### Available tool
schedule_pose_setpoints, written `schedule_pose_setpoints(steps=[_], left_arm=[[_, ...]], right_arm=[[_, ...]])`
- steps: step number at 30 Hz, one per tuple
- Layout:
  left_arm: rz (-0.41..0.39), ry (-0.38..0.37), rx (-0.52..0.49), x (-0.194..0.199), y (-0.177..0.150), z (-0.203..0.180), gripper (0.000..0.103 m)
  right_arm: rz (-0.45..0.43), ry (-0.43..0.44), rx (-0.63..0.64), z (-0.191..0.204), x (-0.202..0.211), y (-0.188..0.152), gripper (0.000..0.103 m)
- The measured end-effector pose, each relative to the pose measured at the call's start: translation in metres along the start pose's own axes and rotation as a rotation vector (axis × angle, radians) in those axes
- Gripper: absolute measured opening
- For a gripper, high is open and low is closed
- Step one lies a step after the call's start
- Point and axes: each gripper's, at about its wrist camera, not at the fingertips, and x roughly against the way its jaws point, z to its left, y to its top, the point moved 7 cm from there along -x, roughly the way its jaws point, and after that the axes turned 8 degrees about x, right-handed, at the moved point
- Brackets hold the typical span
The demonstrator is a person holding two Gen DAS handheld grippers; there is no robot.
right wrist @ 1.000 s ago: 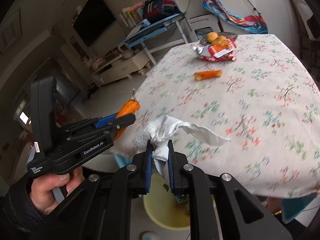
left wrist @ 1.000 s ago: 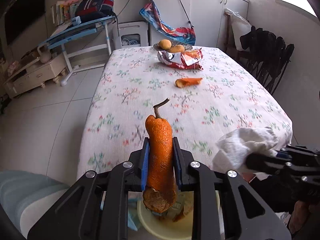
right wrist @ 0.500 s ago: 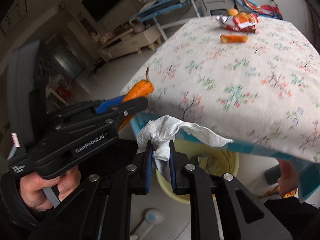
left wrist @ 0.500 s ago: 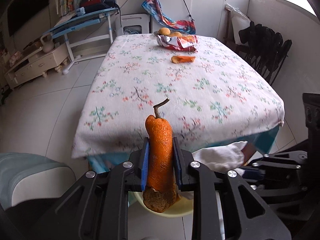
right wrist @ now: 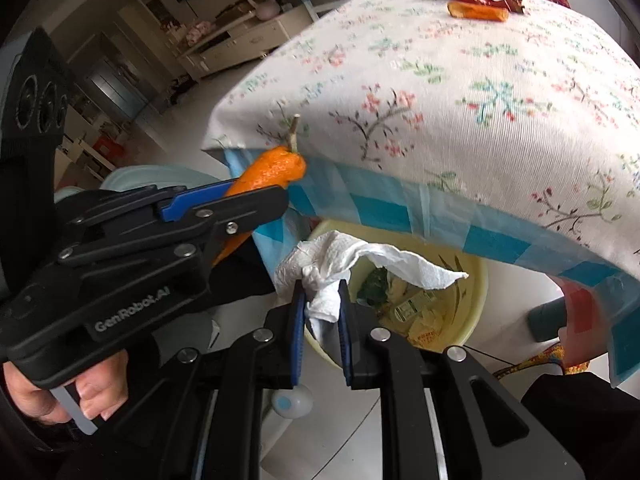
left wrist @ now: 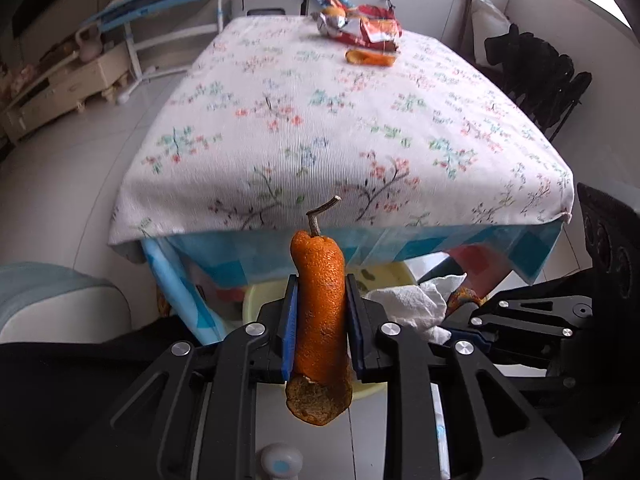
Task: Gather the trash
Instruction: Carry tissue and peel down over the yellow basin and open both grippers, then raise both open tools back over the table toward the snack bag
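Two hand-held tools hang over a yellow bin (right wrist: 476,280) tucked under the edge of the floral-clothed counter (left wrist: 340,120). The left tongs (left wrist: 320,316) are clamped on a strip of orange peel (left wrist: 320,312) with its stem up; the right tongs (right wrist: 322,316) pinch a crumpled white paper towel (right wrist: 340,260), the jaws nearly closed around it. The towel sits above the bin's mouth, but the peel hangs nearer the rim, beside the counter's overhanging cloth. Released from there, the peel could glance off the rim or the cloth onto the floor. The light towel may cling to a pad or drift wide. A snack wrapper (left wrist: 360,28) and a second peel (left wrist: 370,57) wait at the counter's far end.
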Motion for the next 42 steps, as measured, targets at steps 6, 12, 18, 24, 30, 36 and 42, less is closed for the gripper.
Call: schedule_pose_setpoints(steps=[6, 12, 18, 24, 30, 36, 42], left_arm=[[0.064, 0.013, -0.02, -0.019, -0.011, -0.003, 0.022], [0.069, 0.031, -0.014, -0.023, -0.012, -0.001, 0.037], [-0.013, 0.076, -0.058, -0.01, -0.004, -0.008, 0.059], [-0.111, 0.119, -0.084, 0.009, 0.01, -0.011, 0.079], [-0.212, 0.138, -0.067, 0.028, 0.023, -0.011, 0.093], [-0.277, 0.174, -0.059, 0.041, 0.036, -0.019, 0.096], [-0.317, 0.166, -0.076, 0.05, 0.041, -0.031, 0.096]], right_arm=[[0.026, -0.039, -0.005, -0.004, -0.014, -0.002, 0.037], [0.023, -0.064, -0.035, -0.014, -0.009, -0.004, 0.044], [0.003, -0.085, -0.062, -0.022, 0.001, -0.006, 0.05], [-0.022, -0.102, -0.063, -0.025, 0.008, -0.003, 0.055], [-0.054, -0.114, -0.064, -0.027, 0.014, 0.001, 0.059], [-0.108, -0.144, -0.056, -0.029, 0.029, -0.001, 0.063], [-0.183, -0.192, -0.055, -0.034, 0.049, 0.001, 0.066]])
